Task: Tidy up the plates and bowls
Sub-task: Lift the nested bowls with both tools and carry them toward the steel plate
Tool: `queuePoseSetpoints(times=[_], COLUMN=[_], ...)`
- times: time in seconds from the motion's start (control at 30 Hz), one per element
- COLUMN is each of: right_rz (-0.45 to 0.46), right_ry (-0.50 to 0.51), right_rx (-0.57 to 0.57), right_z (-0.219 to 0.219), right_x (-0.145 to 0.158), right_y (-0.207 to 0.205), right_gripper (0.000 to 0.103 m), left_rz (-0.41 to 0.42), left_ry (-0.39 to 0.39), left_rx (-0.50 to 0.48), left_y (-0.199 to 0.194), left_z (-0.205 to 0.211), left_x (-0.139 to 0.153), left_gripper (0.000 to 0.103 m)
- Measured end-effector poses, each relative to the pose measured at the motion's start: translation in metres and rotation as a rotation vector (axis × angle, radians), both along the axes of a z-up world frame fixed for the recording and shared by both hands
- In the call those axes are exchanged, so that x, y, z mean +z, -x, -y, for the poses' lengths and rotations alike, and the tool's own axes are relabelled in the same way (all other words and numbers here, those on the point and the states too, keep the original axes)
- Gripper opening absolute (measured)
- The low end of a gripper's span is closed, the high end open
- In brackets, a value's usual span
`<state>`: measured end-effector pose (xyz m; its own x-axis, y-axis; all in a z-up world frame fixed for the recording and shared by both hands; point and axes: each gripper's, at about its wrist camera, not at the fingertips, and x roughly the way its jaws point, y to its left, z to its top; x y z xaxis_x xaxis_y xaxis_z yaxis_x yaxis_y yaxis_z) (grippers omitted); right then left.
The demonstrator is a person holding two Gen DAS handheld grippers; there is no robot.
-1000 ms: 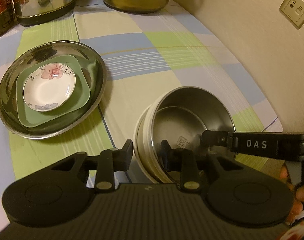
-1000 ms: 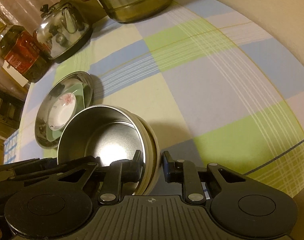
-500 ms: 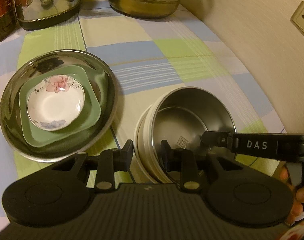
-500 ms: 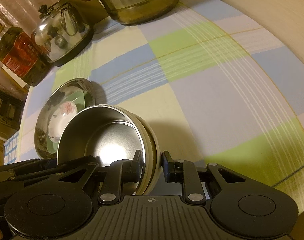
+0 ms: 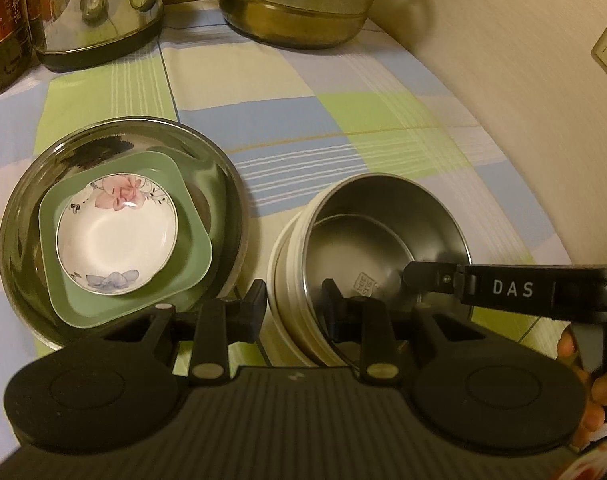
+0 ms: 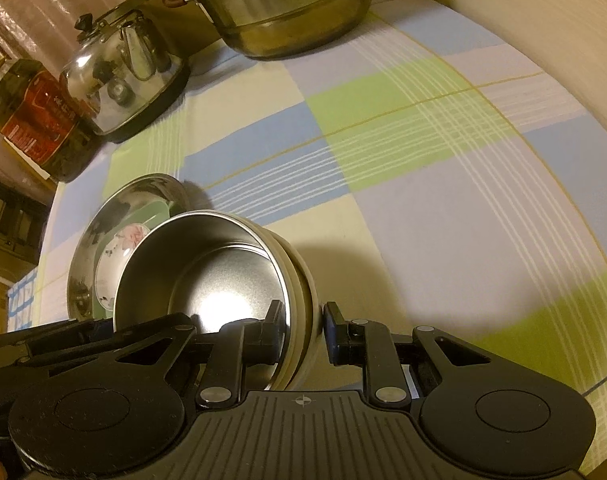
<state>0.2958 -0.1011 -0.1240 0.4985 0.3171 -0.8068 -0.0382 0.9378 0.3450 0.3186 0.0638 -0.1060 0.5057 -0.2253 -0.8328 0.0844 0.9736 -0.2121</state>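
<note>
Beside the steel plate (image 5: 223, 184), seen from my left wrist, my left jaws (image 5: 293, 308) pinch the near wall of the steel bowl (image 5: 391, 232); its cream outer shell shows only as a rim. My right gripper's finger reaches in from the right, its body cut off. From my right wrist, my right jaws (image 6: 303, 330) clamp the bowl's other wall; the bowl hides most of the plate's floral saucer (image 6: 119, 246).

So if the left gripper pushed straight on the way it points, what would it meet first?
Nothing new at first: the left gripper is already clamped on the near wall of the bowl stack. Going on, it would probably drive into the bowl's far wall, then the checked tablecloth.
</note>
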Motion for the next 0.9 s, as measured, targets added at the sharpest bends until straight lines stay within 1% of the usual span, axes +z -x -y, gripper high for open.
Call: queuePoseSetpoints(times=[0.13,0.3,0.43,0.63,0.9], right_rz=[0.014,0.039,0.037,0.040,0.043], right_ry=[0.011,0.062,0.029,0.023,0.030], right_rx=[-0.023,-0.065,-0.143,-0.151,-0.134], right_z=[-0.001,-0.010,-0.010,-0.011,-0.009], right_x=[0.000,0.002,0.000,0.002,0.002], right_y=[0.003,0.010,0.014,0.015,0.015], right_gripper=[0.022,0.022,0.021,0.018,0.018], left_rz=[0.009,0.028,0.042,0.048,0.040], left_ry=[-0.012,-0.052,-0.076,-0.079,-0.069], left_rx=[0.003,0.011,0.005,-0.020,-0.019], left_y=[-0.001,0.000,0.001,0.001,0.000], left_z=[0.001,0.005,0.010,0.009,0.009], left_x=[0.001,0.002,0.003,0.004,0.004], left_gripper=[0.026,0.026,0.023,0.022,0.022])
